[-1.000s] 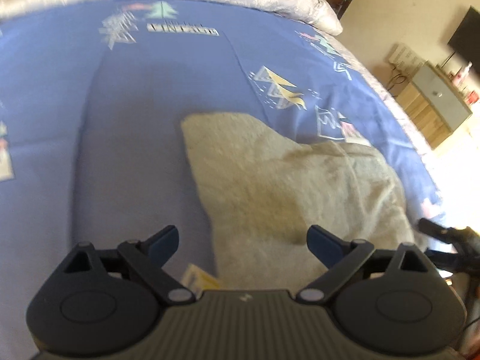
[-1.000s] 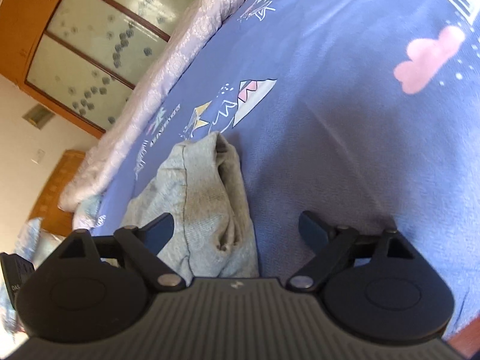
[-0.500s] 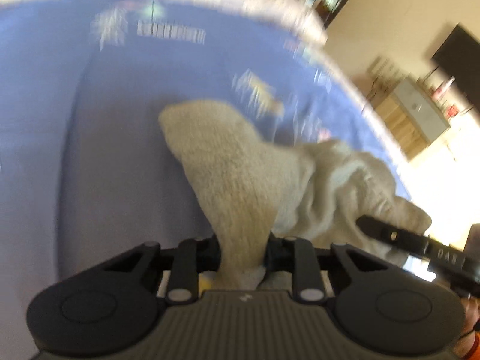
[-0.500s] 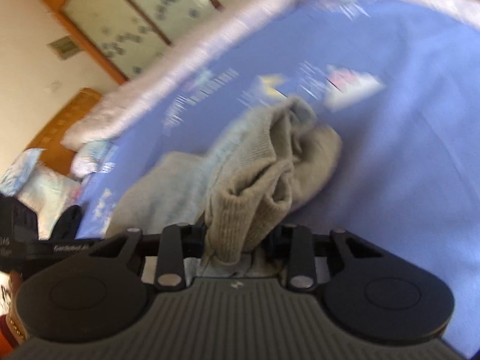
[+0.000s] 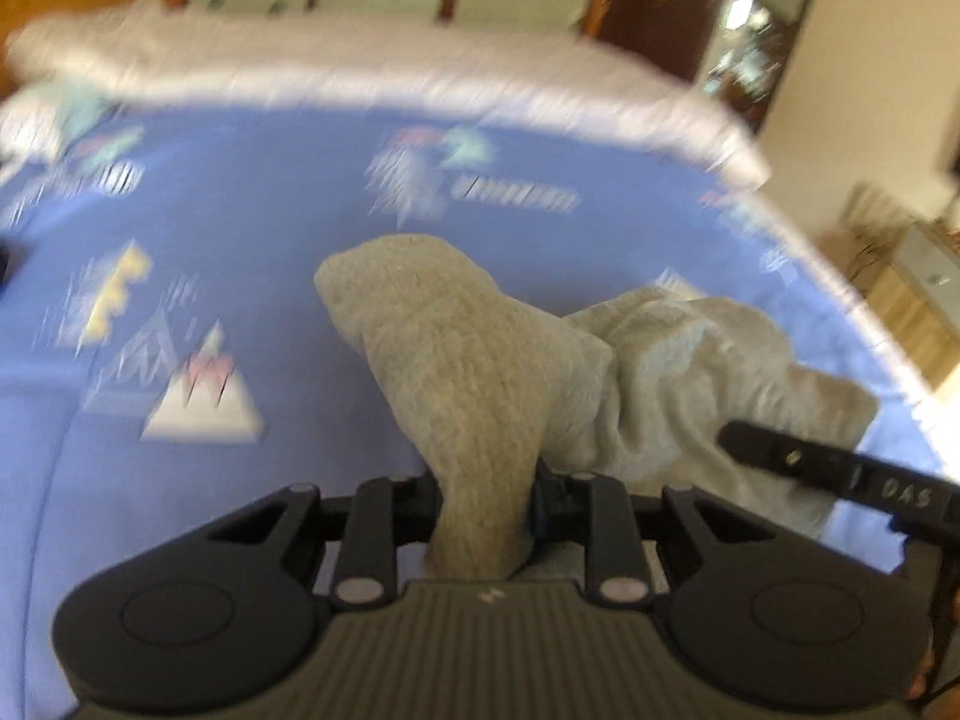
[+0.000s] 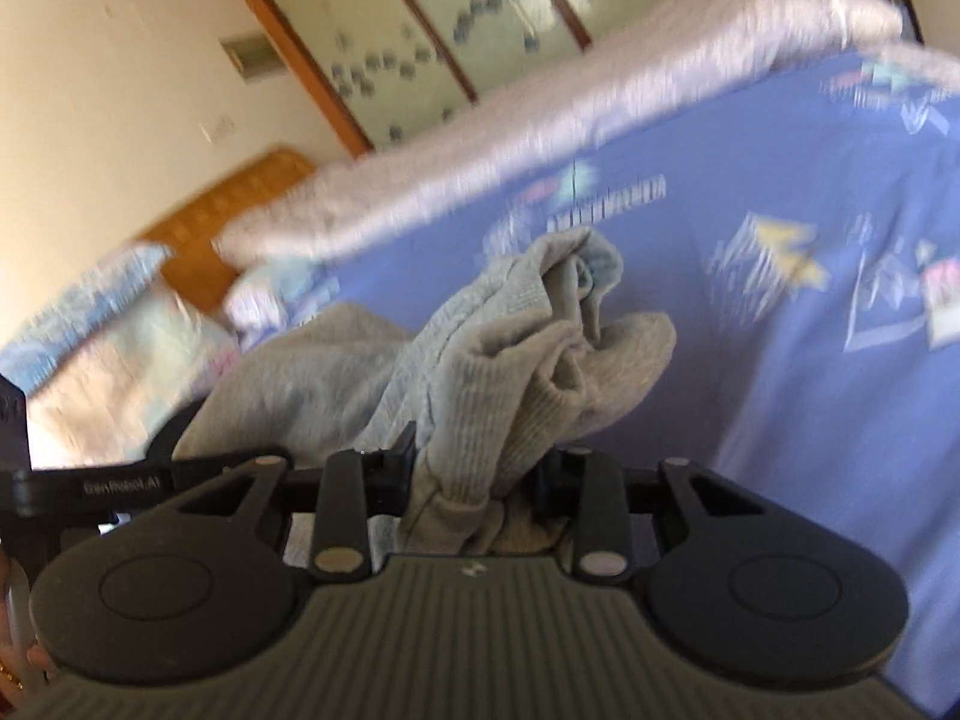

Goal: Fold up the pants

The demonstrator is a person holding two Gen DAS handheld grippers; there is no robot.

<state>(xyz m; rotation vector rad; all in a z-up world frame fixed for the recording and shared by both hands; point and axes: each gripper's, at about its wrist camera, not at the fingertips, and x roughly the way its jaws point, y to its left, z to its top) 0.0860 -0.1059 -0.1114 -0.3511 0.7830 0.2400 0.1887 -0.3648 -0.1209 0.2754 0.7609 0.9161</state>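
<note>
Blue printed bedding (image 5: 252, 468) fills both wrist views, with a pale quilted blanket (image 5: 384, 78) bunched along the bed's far edge and glass-panelled wooden doors (image 6: 420, 60) behind it.

A second ago both of your tools were spread wide over the grey knitted pants, which lay flat on the bedding. Both sets of jaws have since closed on cloth. Your left hand-held gripper (image 5: 486, 498) now pinches a thick fold of the grey knitted pants (image 5: 468, 372), and that fold rises from the jaws as a hump clear of the bedding. Your right hand-held gripper (image 6: 480, 480) is clamped on a bunch of the ribbed end of the same garment (image 6: 516, 360), with several layers gathered between its jaws. In the left view the other tool's black arm crosses the lower right, just beside the crumpled part of the pants.

The pants are near the middle of the bed, partly lifted at the two held spots, with the cloth between them sagging in loose folds. Both frames are blurred, so you seem to be mid-swing.

As I read it, you have made both grasps and begun carrying one end over. The fold itself is not yet laid. The right grip holds a wad, not a clean edge, so the layers may land uneven.
</note>
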